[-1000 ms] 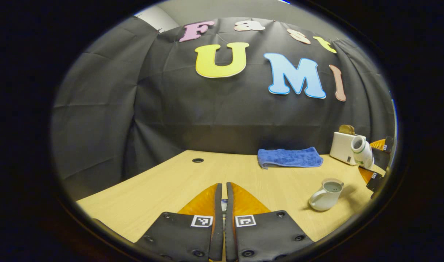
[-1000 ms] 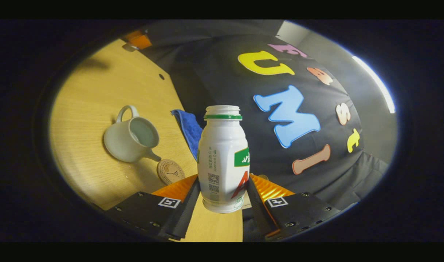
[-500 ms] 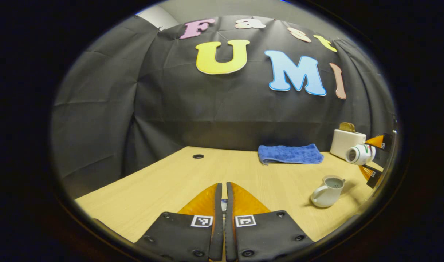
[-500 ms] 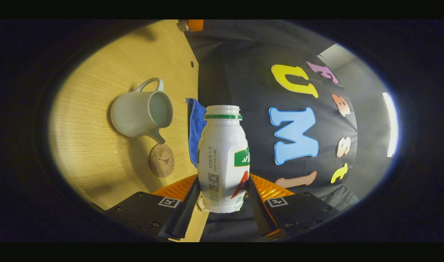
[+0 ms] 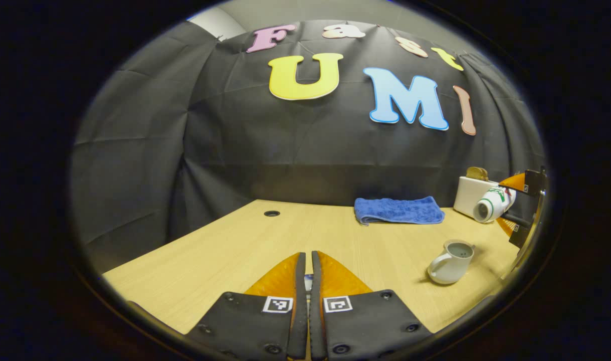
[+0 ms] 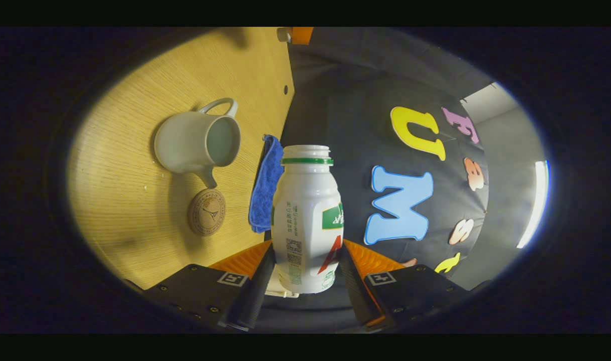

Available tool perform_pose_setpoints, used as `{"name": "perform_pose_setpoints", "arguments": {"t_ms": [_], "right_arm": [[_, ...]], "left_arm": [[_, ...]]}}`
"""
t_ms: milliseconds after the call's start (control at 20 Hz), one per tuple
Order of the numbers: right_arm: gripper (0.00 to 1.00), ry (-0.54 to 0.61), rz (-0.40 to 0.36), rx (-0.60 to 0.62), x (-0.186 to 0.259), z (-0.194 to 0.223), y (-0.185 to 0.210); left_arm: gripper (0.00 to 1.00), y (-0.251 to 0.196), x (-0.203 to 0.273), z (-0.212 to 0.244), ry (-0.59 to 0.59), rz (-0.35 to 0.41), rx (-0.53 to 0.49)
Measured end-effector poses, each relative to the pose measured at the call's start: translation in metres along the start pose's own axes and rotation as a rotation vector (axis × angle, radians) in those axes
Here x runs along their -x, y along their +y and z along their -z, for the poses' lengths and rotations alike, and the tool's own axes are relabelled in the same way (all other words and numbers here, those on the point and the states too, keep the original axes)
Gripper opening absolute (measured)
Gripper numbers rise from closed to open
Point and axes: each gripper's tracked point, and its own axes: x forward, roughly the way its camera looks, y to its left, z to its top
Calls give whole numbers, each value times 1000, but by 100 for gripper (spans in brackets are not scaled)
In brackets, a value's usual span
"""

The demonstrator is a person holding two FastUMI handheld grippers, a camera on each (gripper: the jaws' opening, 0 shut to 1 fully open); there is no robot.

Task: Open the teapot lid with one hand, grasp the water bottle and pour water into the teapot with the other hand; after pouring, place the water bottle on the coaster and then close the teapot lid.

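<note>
Right gripper (image 6: 305, 268): we see both fingers pressed on the water bottle (image 6: 307, 220), uncapped, lying tipped sideways above the table (image 6: 130, 215).
Coaster (image 6: 206, 212): left of the bottle, beyond our fingertips.
Teapot (image 6: 197, 140): past the coaster, lidless (spout toward it).
Blue cloth (image 6: 265, 185): farther back.
Left gripper (image 5: 307, 271): fingers nearly together; we cannot tell whether they pinch something small.
</note>
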Motion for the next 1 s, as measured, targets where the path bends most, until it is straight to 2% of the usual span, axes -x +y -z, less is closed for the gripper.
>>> {"name": "perform_pose_setpoints", "arguments": {"t_ms": [100, 200, 250, 350, 400, 450, 500, 550, 600, 1000], "right_arm": [[72, -8, 5, 31, -1, 0, -4], [71, -19, 8, 62, -2, -1, -9], [71, -23, 9, 70, -3, -1, -10], [72, -29, 13, 79, -3, -1, -14], [71, -30, 13, 80, -3, -1, -15], [71, -31, 14, 80, -4, -1, -16], [71, -30, 15, 82, -4, 0, -17], [71, -30, 18, 86, -5, 1, -18], [71, -30, 21, 89, -5, 1, -20], [71, -36, 32, 131, -8, 5, -27]], "left_arm": [[8, -1, 0, 1, 2, 2, -4], [8, -1, -1, 1, 2, 4, -5], [12, -1, 1, 2, 1, 4, -4], [12, -1, 0, 4, 3, 5, -1], [9, -2, -1, 4, 7, 7, 0], [12, -1, -1, 5, 8, 7, 1], [8, -2, -3, 5, 10, 9, 1], [12, -2, -2, 6, 11, 9, 0], [8, -2, -2, 6, 11, 10, 1], [8, -2, -5, 7, 16, 11, -1]]}}
